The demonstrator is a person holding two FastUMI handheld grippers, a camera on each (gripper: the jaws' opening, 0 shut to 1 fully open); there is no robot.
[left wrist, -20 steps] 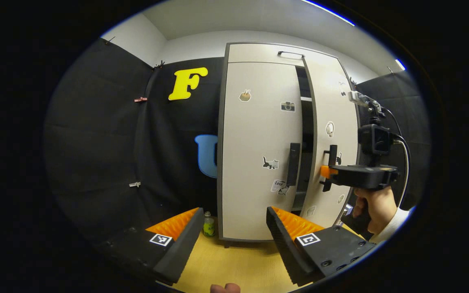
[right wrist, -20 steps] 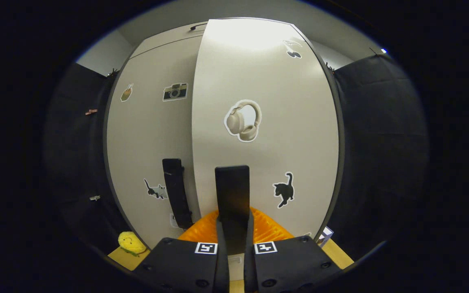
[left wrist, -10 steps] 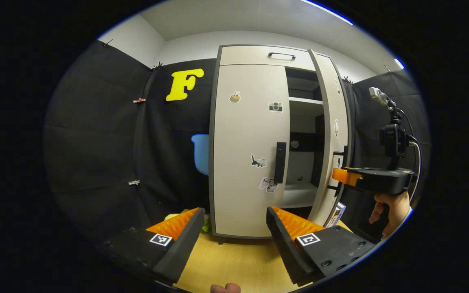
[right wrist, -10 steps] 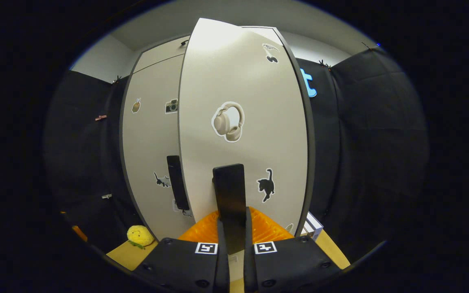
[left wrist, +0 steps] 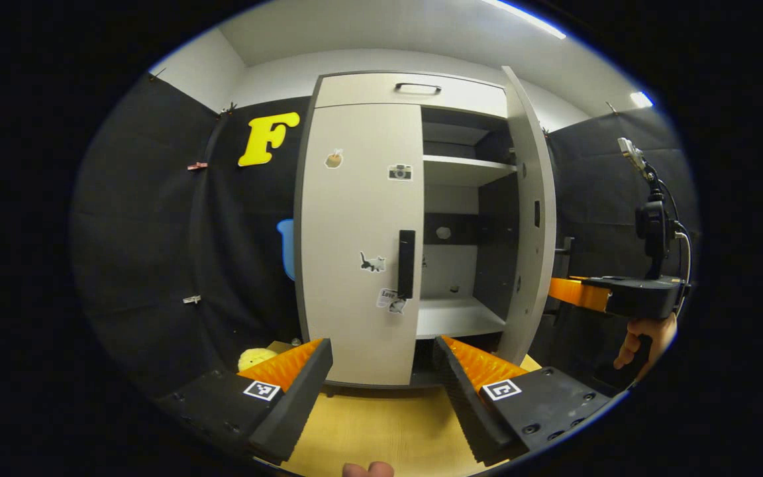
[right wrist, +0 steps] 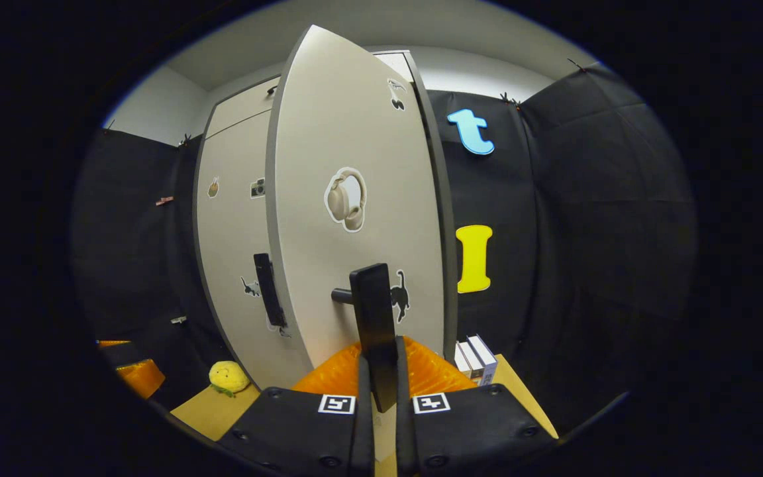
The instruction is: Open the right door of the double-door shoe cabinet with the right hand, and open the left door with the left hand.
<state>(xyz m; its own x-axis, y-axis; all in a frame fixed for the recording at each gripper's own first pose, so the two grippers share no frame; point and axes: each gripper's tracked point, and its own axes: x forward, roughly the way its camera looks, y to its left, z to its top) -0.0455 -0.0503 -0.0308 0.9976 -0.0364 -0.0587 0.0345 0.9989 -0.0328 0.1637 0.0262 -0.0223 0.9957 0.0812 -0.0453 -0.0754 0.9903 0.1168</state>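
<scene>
Right gripper view shows the right gripper (right wrist: 381,381) pinching the right door handle (right wrist: 375,318), both fingers pressed against the black bar, with the right door (right wrist: 355,199) swung well out from the shoe cabinet (left wrist: 414,93). From the left gripper view that door stands nearly edge-on at the cabinet's right side, baring shelves (left wrist: 461,172) inside, while the left door (left wrist: 361,225) sits shut on the cabinet's left half with its own handle (left wrist: 406,264) upright along the inner edge.

The left gripper (left wrist: 381,371) is spread wide, aimed at the cabinet's base and apart from it.

Judging by this, the right door is close to done. To finish it well, the grip should follow the door's arc around its hinge rather than drag straight back, which could twist the bar out from between the fingers. The left gripper then needs to rise to the left handle and straddle it squarely before closing.
</scene>
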